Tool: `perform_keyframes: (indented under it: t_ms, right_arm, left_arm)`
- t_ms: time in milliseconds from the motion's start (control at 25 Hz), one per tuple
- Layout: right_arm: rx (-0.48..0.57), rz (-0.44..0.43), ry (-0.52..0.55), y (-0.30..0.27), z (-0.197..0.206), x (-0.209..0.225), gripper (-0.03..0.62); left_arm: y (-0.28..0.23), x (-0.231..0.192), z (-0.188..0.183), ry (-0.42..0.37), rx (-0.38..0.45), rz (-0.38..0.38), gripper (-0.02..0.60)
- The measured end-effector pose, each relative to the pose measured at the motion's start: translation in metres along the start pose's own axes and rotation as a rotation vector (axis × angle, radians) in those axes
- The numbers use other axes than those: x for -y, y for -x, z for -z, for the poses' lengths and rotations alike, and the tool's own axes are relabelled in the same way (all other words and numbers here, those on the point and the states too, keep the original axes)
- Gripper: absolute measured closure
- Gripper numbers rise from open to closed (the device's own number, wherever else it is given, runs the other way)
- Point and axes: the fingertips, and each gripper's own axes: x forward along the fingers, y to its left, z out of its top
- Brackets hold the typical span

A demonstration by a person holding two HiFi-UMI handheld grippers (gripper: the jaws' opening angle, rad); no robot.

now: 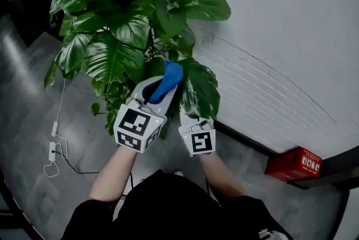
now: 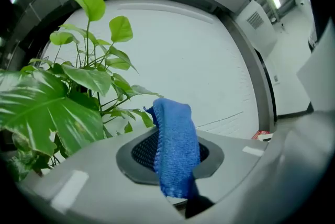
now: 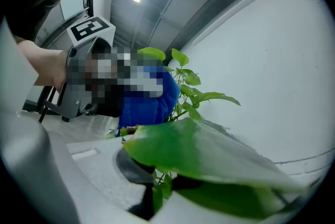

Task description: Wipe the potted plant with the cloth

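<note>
clearly the wiping step is in hand: the left gripper [image 1: 159,89] is clenched on the blue cloth [image 2: 175,139], which hangs folded over its jaws, raised against the foliage of the potted plant [image 1: 120,26] and just beside a large variegated leaf [image 3: 209,155]. the right gripper [image 3: 157,189] appears clamped on that leaf's edge, steadying it. next, i judge, the cloth should be drawn lightly along the leaf's upper face, gently enough not to tear it. the pot is hidden under the leaves, so what it holds cannot be told. a red box [image 1: 293,164] sits on the floor by the wall.
</note>
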Motion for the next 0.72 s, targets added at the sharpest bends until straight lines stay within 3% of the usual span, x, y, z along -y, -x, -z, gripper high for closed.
perform_keyframes:
  t_ms: [160,280,560,720]
  right_arm:
    - [-0.004,-0.007,-0.007,0.002,-0.001,-0.003,0.579]
    - [-0.007,-0.002,0.000,0.006,-0.002,-0.001,0.579]
    - [-0.027,0.021,0.048,0.020,0.000,0.009,0.579]
    - [-0.046,0.036,0.057,0.029,0.004,0.018,0.579]
  left_arm:
    - [0.000,0.026,-0.002,-0.126,0.007,0.103,0.494]
    - [-0.006,0.044,-0.002,-0.176,-0.012,0.186,0.495]
    - [-0.017,0.068,0.004,-0.294,-0.090,0.227,0.494]
    - [-0.021,0.078,0.006,-0.291,-0.105,0.228,0.495]
